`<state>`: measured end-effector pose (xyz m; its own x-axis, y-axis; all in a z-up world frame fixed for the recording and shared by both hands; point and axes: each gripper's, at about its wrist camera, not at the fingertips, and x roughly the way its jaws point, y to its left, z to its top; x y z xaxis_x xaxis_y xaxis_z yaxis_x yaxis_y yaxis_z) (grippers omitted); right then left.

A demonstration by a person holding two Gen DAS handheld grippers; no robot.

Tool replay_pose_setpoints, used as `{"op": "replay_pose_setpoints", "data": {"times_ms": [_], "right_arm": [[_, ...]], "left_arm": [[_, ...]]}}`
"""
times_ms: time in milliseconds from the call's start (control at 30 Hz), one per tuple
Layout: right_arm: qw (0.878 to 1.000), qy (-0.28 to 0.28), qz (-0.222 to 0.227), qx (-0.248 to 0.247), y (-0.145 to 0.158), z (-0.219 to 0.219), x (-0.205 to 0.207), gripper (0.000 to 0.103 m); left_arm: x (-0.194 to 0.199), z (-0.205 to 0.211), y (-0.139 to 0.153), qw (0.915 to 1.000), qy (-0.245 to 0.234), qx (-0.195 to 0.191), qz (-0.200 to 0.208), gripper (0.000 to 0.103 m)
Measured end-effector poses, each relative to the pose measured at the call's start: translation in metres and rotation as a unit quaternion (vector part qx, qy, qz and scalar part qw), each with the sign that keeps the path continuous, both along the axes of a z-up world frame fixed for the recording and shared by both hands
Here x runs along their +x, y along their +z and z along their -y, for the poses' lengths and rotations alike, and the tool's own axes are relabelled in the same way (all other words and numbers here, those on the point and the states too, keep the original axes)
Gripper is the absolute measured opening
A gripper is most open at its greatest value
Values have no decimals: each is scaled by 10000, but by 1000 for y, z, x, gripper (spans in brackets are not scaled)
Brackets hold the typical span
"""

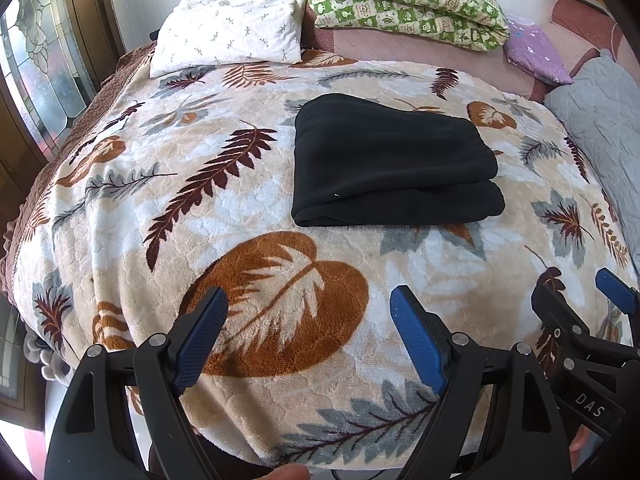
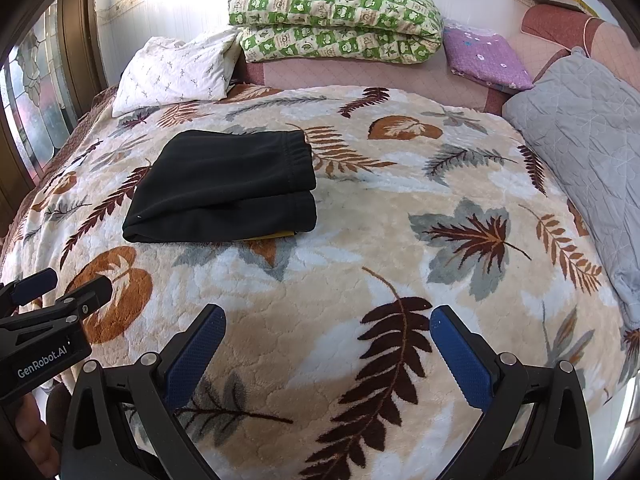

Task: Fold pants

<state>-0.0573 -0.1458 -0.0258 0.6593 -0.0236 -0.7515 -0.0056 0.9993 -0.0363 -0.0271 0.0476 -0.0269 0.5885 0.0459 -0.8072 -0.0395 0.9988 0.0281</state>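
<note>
The black pants [image 1: 392, 164] lie folded in a compact stack on the leaf-patterned blanket [image 1: 256, 184]; in the right wrist view the pants [image 2: 224, 188] show their waistband at the right end. My left gripper [image 1: 308, 304] is open and empty, held above the blanket's near edge, well short of the pants. My right gripper [image 2: 328, 320] is open and empty, also near the front edge, to the right of the pants. Each gripper shows in the other's view: the right one [image 1: 580, 300], the left one [image 2: 60, 284].
A white pillow [image 1: 228, 36], a folded green checked quilt [image 1: 404, 0], a purple cushion [image 1: 536, 52] and a grey quilted pillow [image 2: 584, 136] lie along the back and right of the bed. A stained-glass door [image 1: 36, 64] stands at the left.
</note>
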Motion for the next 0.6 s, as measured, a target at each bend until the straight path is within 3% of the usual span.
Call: {"op": "replay_pose_setpoints", "data": {"times_ms": [600], "right_arm": [[9999, -124, 40, -28, 9, 15, 3, 103]], "left_arm": [[7, 14, 4, 9998, -199, -6, -15, 84]]}}
